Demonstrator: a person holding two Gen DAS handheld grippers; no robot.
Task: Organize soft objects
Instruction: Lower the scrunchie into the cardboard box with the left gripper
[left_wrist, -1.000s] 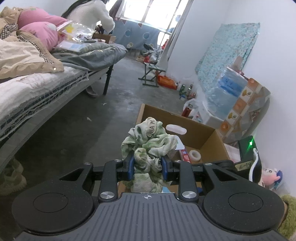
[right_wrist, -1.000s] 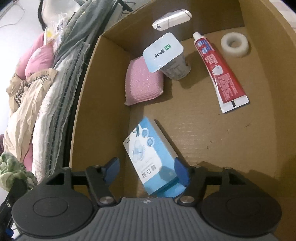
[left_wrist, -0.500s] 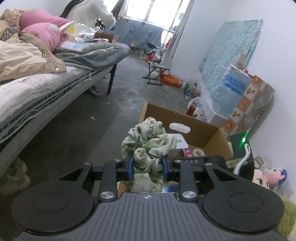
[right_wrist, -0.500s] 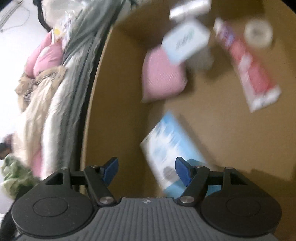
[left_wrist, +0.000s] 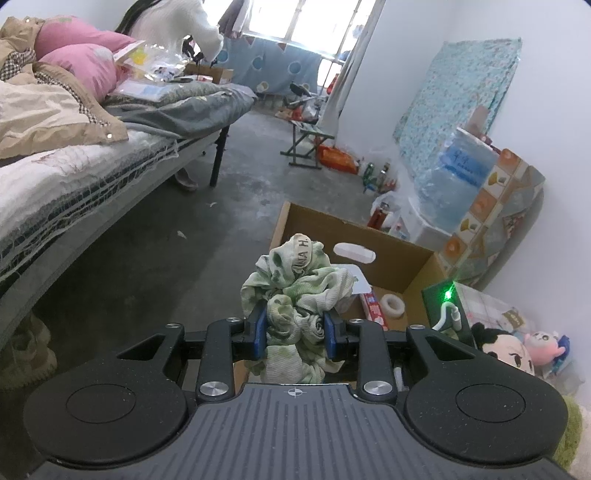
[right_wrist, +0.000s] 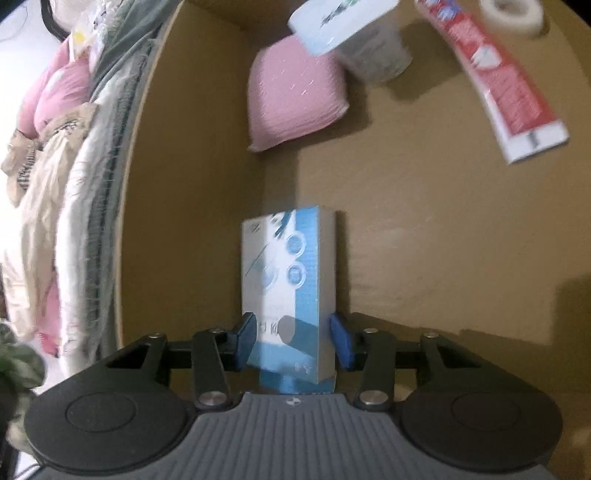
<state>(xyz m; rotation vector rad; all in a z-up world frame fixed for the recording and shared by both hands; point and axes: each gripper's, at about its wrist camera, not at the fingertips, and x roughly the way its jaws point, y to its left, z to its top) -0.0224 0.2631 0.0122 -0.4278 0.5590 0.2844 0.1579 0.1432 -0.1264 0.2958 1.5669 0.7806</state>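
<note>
Scrunchie (left_wrist: 295, 291), green/white fabric, is clamped tight in left gripper (left_wrist: 294, 334), held up above the cardboard box (left_wrist: 413, 266) edge. Right gripper (right_wrist: 294, 341) is inside the box w/ jaws closing around a blue pack (right_wrist: 288, 280); pads look just short of touching, though blur makes it hard to say. Pink sponge (right_wrist: 295, 96) lies farther in.

Counted inside one cardboard box (right_wrist: 192, 229): one blue-and-white packet (right_wrist: 288, 284), one pink sponge pad (right_wrist: 295, 96), one white-lidded cup (right_wrist: 354, 33), one toothpaste tube (right_wrist: 495, 81), one tape roll (right_wrist: 513, 14); elsewhere, one green scrunchie (left_wrist: 299, 291), two plush dolls (left_wrist: 506, 350), two pink pillows (left_wrist: 74, 51).
</note>
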